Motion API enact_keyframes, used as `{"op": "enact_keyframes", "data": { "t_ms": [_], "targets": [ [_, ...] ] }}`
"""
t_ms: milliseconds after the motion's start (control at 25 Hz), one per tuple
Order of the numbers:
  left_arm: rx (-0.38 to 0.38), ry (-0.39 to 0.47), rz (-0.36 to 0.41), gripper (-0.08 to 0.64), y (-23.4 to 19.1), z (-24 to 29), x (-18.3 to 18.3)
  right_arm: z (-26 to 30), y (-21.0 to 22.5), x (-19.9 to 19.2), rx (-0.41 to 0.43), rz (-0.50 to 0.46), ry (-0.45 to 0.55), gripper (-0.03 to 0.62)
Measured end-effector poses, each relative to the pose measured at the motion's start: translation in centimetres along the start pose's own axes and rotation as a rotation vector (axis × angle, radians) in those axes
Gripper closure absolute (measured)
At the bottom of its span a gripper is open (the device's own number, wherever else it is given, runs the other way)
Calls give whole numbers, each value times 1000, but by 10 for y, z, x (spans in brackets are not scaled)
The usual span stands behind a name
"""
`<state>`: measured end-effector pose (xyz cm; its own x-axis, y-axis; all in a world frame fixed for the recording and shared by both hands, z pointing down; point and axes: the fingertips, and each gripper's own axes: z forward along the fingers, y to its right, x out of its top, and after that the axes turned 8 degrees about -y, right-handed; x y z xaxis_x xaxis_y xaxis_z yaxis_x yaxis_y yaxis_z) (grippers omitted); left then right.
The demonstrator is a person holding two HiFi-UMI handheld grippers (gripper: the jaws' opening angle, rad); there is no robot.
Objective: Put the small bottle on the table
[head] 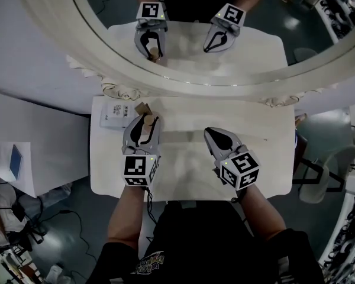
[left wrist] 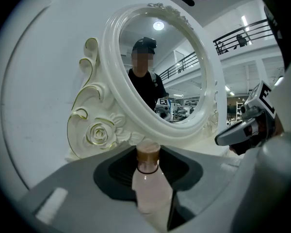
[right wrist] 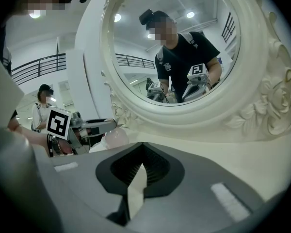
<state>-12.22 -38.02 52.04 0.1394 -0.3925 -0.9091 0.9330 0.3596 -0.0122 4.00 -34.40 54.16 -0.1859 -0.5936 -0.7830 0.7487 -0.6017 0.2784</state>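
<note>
A small pale pink bottle (left wrist: 153, 193) with a brown cap is clamped in my left gripper (left wrist: 148, 171). In the head view its cap (head: 143, 107) sticks out past the left gripper (head: 146, 123), over the white table's (head: 266, 158) left part and just short of the mirror's base. My right gripper (head: 216, 138) hovers over the table's middle, shut, with nothing between its jaws. Its view shows the right gripper (right wrist: 141, 171) with only a thin slit between the jaws, and the left gripper (right wrist: 82, 126) with the bottle (right wrist: 115, 137) off to the left.
A large oval mirror in an ornate white frame (head: 195, 87) stands along the table's far edge and reflects both grippers and the person. A white printed card (head: 113, 116) lies at the table's far left corner. Cables lie on the floor (head: 59, 218) beside the table.
</note>
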Motion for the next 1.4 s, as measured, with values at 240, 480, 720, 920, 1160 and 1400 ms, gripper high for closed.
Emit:
{"op": "enact_keyframes", "data": {
  "t_ms": [240,480,720,920,1160,1400],
  "targets": [
    [5,9,4,422,-5,8,3,4,4,-2,-3,13,-7,564],
    [-4,15,9,421,-7,12,5,5,5,-1,-9,22,-7,564],
    [-17,24,17,419,-7,14,6,4,3,-2,-17,26,-3,564],
    [-24,27,24,416,-7,13,6,0,-1,-1,-28,31,5,564],
    [-26,45,34,405,-6,-2,5,-8,-7,-2,-35,40,22,563],
    [-24,58,37,405,3,-35,1,-18,-19,-5,-34,51,47,563]
  ]
}}
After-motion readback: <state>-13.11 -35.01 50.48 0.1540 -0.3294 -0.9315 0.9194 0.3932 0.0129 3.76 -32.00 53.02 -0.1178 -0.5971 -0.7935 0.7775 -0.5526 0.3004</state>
